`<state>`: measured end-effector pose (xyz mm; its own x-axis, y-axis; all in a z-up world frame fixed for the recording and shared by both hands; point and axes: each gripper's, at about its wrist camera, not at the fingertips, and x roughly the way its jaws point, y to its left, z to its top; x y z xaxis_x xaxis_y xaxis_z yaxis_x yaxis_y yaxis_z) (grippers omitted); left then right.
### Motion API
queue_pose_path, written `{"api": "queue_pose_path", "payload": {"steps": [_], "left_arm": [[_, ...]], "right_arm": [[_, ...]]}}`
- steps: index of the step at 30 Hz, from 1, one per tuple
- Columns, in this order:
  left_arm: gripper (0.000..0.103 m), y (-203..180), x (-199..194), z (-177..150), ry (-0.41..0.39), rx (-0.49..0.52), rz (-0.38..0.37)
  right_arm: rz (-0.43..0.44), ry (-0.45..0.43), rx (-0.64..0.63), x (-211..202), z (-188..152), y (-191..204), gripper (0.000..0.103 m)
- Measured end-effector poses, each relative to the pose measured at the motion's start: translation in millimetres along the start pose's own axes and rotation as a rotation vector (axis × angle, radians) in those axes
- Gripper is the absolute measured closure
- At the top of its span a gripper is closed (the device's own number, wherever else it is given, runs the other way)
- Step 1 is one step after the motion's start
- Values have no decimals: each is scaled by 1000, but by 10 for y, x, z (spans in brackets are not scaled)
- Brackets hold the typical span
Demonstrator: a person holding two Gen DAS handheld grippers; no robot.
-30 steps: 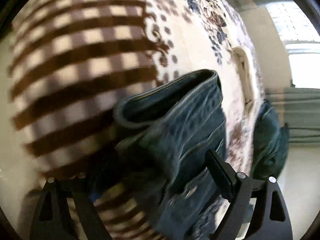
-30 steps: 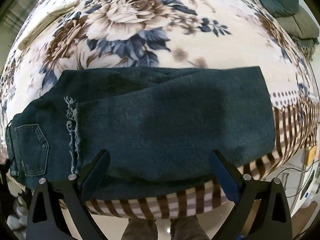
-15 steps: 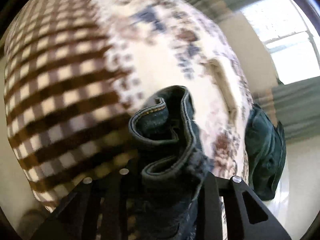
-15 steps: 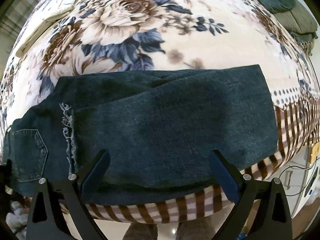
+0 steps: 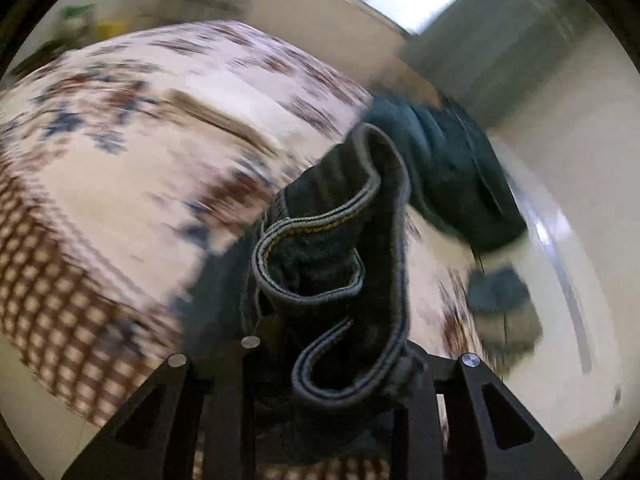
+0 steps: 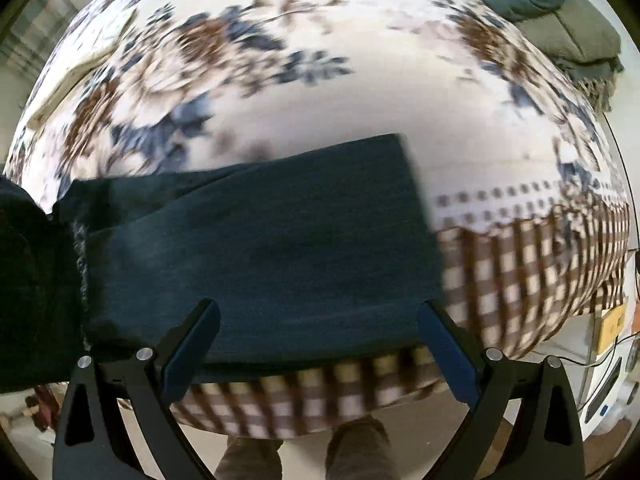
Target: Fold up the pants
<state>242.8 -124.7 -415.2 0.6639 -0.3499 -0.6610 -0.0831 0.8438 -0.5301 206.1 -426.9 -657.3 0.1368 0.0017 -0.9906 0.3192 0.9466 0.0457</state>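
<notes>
Dark blue jeans (image 6: pixel 260 256) lie flat across the near edge of a bed with a floral blanket (image 6: pixel 360 92). My left gripper (image 5: pixel 332 364) is shut on the jeans' waistband end (image 5: pixel 320 248), which stands bunched in loops between its fingers, lifted off the blanket (image 5: pixel 120 184). In the right wrist view this lifted end shows as a dark mass at far left (image 6: pixel 28 280). My right gripper (image 6: pixel 320 328) is open and empty, just above the near edge of the jeans' leg part.
Folded dark green and grey clothes (image 6: pixel 552 12) lie at the bed's far right corner; they also show in the left wrist view (image 5: pixel 452 184). The blanket's brown checked border (image 6: pixel 520 272) hangs over the bed edge. The person's feet (image 6: pixel 360 452) are below.
My left gripper closed on the waistband end and lifted it, swinging up and over toward the leg end. The jeans' left part rose off the blanket. My right gripper stayed open, shifting slightly.
</notes>
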Motion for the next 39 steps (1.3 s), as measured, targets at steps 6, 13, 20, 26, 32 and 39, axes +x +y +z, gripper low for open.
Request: {"api": "queue_pose_path", "payload": {"steps": [6, 13, 20, 26, 32, 39], "left_arm": [[81, -576, 863, -605, 200, 122, 9], [72, -823, 1397, -1001, 466, 188, 167], [33, -780, 1034, -785, 500, 123, 159], [24, -532, 797, -536, 369, 222, 406], [24, -167, 983, -459, 389, 259, 544], [24, 21, 986, -387, 359, 276, 628]], "right_arm": [[-18, 16, 80, 34, 141, -789, 2], [140, 22, 181, -1, 273, -1525, 2], [468, 43, 205, 6, 393, -1384, 2], [601, 144, 172, 388, 499, -777, 2], [441, 177, 80, 762, 544, -332, 1], [367, 70, 31, 538, 463, -122, 76]]}}
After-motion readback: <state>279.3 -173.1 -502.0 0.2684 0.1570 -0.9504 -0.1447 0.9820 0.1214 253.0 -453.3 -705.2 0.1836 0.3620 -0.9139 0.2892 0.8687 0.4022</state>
